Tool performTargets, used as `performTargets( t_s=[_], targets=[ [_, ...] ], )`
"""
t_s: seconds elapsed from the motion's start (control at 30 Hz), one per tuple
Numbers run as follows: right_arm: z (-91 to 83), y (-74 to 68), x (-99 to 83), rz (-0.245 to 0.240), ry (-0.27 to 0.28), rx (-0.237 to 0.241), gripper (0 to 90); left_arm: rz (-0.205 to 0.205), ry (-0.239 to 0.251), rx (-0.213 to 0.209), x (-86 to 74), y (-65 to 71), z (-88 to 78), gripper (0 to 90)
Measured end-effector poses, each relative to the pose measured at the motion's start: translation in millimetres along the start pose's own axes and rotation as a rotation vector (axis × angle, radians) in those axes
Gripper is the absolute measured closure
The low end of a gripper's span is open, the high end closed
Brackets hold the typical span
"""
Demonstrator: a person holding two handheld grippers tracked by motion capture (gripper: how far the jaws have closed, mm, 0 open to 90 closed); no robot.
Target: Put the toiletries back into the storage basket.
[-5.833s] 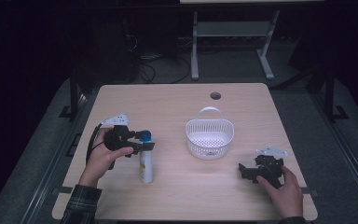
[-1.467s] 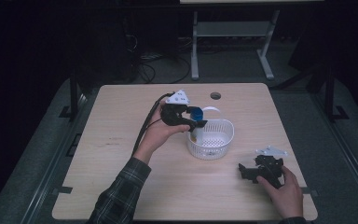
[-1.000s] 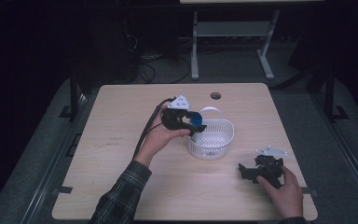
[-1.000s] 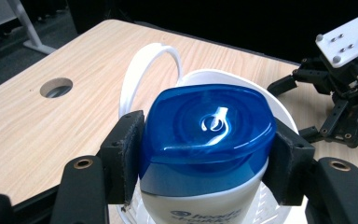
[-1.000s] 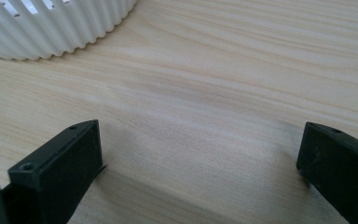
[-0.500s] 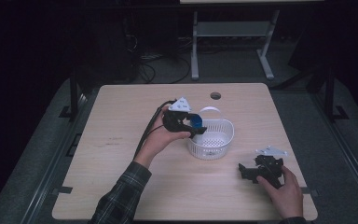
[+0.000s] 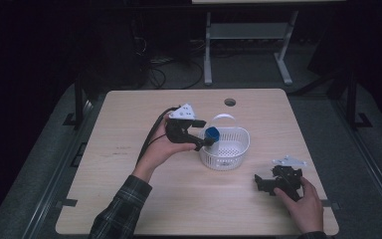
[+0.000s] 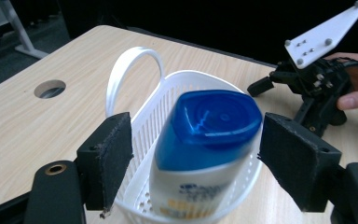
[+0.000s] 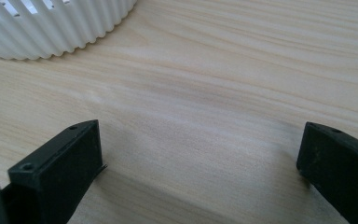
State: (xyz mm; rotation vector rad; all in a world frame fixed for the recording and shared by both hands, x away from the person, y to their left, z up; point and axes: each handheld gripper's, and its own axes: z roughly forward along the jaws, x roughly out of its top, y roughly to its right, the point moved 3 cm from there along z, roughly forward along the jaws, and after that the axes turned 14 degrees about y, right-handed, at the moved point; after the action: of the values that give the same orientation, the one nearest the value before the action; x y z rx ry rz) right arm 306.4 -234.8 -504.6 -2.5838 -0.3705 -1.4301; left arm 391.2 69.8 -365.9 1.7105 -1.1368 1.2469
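Note:
A white bottle with a blue cap (image 8: pixel 205 135) leans inside the white plastic basket (image 7: pixel 238 149), cap toward the left rim. My left gripper (image 7: pixel 204 142) is at that rim with its jaws on either side of the cap. It is open: in the left gripper view a gap shows between the left pad (image 8: pixel 114 156) and the bottle. My right gripper (image 7: pixel 261 181) rests on the table at the front right, to the right of the basket. It is open over bare wood (image 9: pixel 200 154), with the basket wall (image 9: pixel 51 28) just ahead.
The wooden table (image 7: pixel 129 149) has a round cable hole (image 7: pixel 230 102) near its far edge. The basket's handle (image 8: pixel 126 70) stands upright on the far side. Beyond the table are dark floor, cables and a metal stand.
My left gripper carried the bottle from the table's left side to the basket, then lowered it in. The jaws now stand apart from the cap. The right gripper stayed still.

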Motion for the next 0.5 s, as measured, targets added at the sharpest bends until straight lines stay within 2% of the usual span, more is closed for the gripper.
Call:
performTargets(
  t_s=[0.2,0.5],
  targets=[
    [0.0,0.0,0.0,0.000,0.000,0.000,0.0,0.005,-0.001,0.025,-2.6,1.8,-22.0,23.9],
    [-0.1,0.0,0.0,0.000,0.001,0.000,0.0,-0.002,-0.019,0.078,-17.8,3.4,-51.4,24.1]
  ],
)
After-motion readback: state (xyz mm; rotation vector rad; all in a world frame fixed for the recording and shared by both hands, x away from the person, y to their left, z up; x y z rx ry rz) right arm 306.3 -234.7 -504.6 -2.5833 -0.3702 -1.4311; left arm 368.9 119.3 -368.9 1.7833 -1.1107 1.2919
